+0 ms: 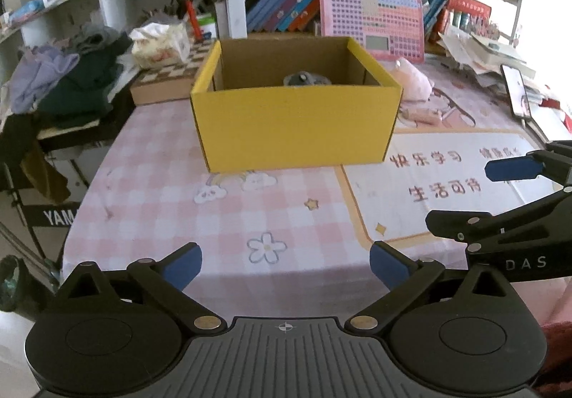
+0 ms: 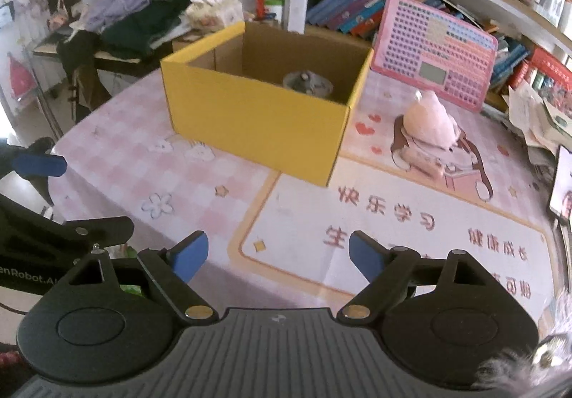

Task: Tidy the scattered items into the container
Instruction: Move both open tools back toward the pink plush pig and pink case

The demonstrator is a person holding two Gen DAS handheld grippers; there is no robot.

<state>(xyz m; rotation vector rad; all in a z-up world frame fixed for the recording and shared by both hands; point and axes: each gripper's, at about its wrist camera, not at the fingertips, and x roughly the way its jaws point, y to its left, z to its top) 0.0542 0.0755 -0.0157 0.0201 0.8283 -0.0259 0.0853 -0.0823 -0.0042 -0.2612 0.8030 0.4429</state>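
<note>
Here, left gripper (image 1: 286,264) jaws wide and empty, right gripper (image 2: 279,255) likewise, yellow box (image 1: 293,122) ahead.

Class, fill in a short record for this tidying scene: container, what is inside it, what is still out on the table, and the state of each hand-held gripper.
container: yellow box, open top, on the table
inside: grey item
still out: pink plush toy, right of the box
left hand-held gripper: open, empty
right hand-held gripper: open, empty
</note>
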